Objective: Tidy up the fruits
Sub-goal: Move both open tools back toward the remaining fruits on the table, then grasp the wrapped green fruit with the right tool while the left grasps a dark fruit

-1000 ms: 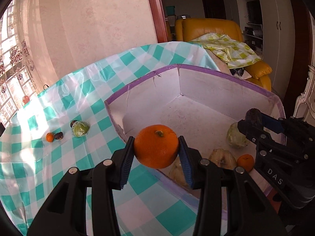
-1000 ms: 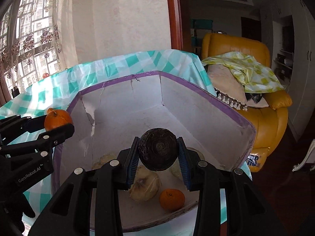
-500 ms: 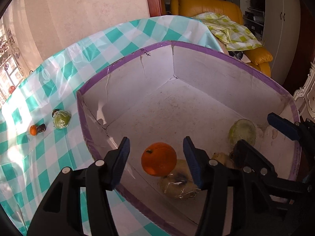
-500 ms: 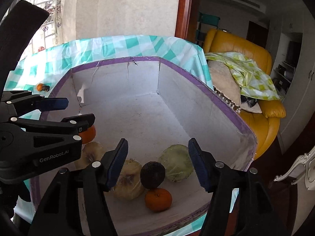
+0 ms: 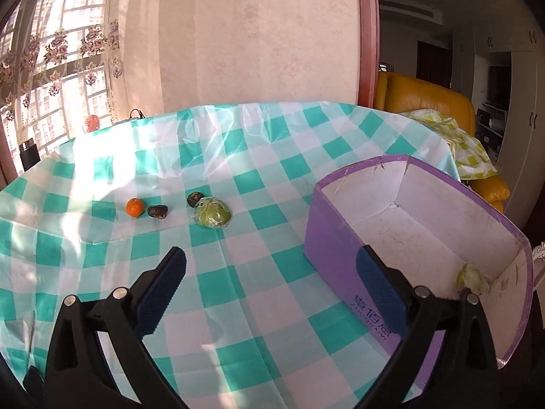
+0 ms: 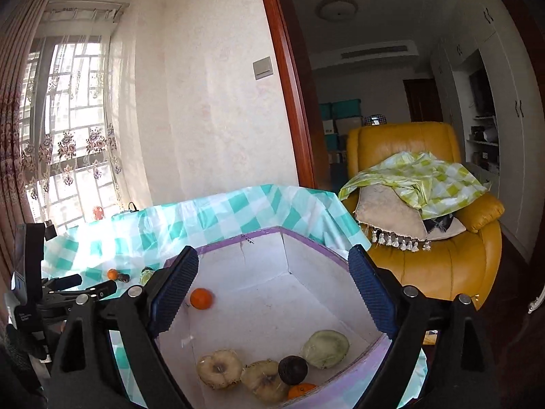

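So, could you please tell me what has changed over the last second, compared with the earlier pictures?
Both tongs let go. The left tongs dropped their orange into the box; the right tongs dropped the dark fruit, which now lies among the pale fruits. Both tongs are open and have pulled back, the left ones swinging toward the table. The small orange, dark pieces and green fruit there stayed put.

Purple box [image 5: 344, 248] side: blue printed characters, too blurred to read.
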The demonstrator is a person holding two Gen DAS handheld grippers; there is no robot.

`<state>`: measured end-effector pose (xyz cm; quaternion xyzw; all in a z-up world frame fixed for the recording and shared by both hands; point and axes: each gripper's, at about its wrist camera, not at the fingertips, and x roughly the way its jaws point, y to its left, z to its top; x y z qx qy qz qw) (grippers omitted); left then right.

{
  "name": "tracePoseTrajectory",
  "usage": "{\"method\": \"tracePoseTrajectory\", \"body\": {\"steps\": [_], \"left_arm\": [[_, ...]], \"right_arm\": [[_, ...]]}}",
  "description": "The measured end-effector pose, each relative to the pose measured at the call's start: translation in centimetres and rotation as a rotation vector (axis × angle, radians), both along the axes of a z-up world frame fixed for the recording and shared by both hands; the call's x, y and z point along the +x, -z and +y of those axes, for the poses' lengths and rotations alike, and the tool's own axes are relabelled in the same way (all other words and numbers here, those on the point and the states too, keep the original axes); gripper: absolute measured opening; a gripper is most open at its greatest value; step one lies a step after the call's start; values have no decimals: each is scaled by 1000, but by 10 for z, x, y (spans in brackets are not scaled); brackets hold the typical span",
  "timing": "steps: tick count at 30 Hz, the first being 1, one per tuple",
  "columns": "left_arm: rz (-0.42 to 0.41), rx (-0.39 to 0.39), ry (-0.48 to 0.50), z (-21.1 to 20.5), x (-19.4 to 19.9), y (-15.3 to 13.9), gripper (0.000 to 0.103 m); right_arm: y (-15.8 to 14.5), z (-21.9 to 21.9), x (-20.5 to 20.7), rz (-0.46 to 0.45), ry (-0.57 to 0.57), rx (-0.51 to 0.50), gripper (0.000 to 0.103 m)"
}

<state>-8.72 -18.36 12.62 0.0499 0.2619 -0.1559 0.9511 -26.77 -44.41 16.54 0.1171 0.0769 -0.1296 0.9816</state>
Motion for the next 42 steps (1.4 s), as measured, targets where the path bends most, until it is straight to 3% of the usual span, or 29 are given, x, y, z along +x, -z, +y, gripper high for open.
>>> {"method": "tracePoseTrajectory", "body": {"steps": [3,7,12,14,17,21,27,32,35,42], "left_arm": [[5,-13,-135,55,8,18,101],[116,-77,-263,116,24,56,101],[259,-203,-385,168,39,101,101],[307,-302,-401,186,40,108,101],[307,-394,-416,202,36,111,101],[332,-501,-390,214,35,119,101],[320,-495,-369,210,36,117,101],[264,-445,-337,200,27,111,101],[246,-395,-299,191,23,108,101],[300,-317,-242,176,24,111,101]], "right_arm": [[-13,17,-2,-52,-72,27,87],[-12,76,20,-5,-206,-30,87],[26,183,64,189,-438,-155,87],[48,222,81,282,-502,-220,87],[76,254,103,368,-540,-261,87],[101,256,134,449,-482,-233,87],[125,243,193,553,-407,-233,87],[133,235,264,610,-408,-121,87],[136,238,309,632,-393,-106,87],[140,235,406,670,-361,-27,87]]}}
